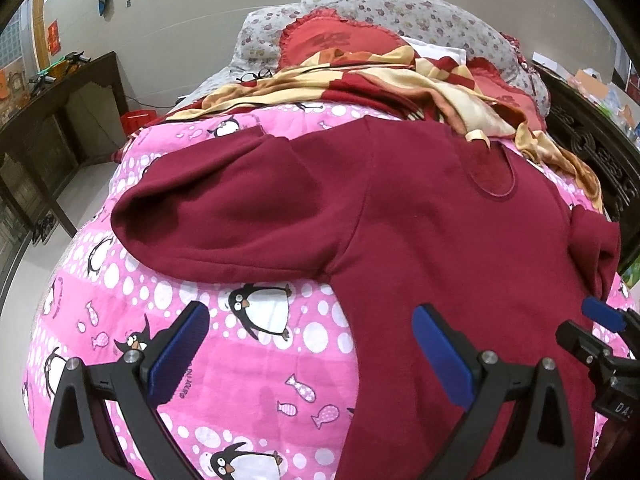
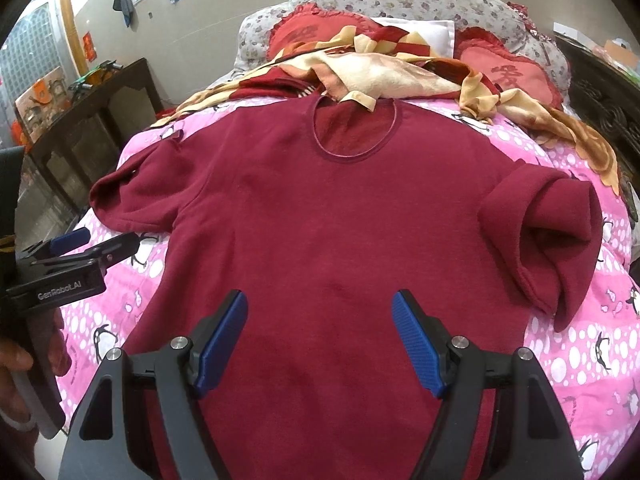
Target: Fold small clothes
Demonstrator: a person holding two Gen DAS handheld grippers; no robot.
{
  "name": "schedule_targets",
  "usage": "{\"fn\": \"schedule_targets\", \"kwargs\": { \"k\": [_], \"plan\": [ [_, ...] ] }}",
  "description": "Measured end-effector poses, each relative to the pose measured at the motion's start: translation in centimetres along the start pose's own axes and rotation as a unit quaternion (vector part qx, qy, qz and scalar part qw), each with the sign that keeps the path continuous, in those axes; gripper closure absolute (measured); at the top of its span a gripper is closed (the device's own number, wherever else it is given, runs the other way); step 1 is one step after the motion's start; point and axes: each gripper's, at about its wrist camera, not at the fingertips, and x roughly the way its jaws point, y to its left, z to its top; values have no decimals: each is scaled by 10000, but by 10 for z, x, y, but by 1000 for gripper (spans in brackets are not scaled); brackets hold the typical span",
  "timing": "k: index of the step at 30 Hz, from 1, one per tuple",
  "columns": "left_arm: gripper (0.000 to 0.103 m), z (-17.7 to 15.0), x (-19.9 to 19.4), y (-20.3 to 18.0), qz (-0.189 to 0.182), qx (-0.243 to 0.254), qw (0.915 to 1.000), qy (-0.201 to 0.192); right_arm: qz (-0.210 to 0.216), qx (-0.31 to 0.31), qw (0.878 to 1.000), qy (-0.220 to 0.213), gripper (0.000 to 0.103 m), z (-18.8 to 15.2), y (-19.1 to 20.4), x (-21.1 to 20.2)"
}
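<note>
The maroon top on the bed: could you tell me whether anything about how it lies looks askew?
Yes. The maroon top lies mostly flat, but its right sleeve is curled over on itself, and a patterned blanket overlaps the neckline.

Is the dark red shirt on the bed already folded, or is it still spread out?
Mostly spread out. The shirt lies flat on the pink quilt, neckline showing; only its right sleeve is doubled over.

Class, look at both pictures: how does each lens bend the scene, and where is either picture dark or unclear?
Left wrist view: bed cover bulges like a ball; corners black; the other tool at the right edge is blurred. Right wrist view: same bulge, jumper evenly lit and sharp, hand at the left edge blurred.
</note>
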Motion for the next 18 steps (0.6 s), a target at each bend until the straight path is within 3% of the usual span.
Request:
{"fn": "schedule_targets", "kwargs": {
  "k": [18],
  "plan": [
    [0,3,7,47,317,-509,9982,32,115,21,9999,104,14,0,8,11]
  ]
}}
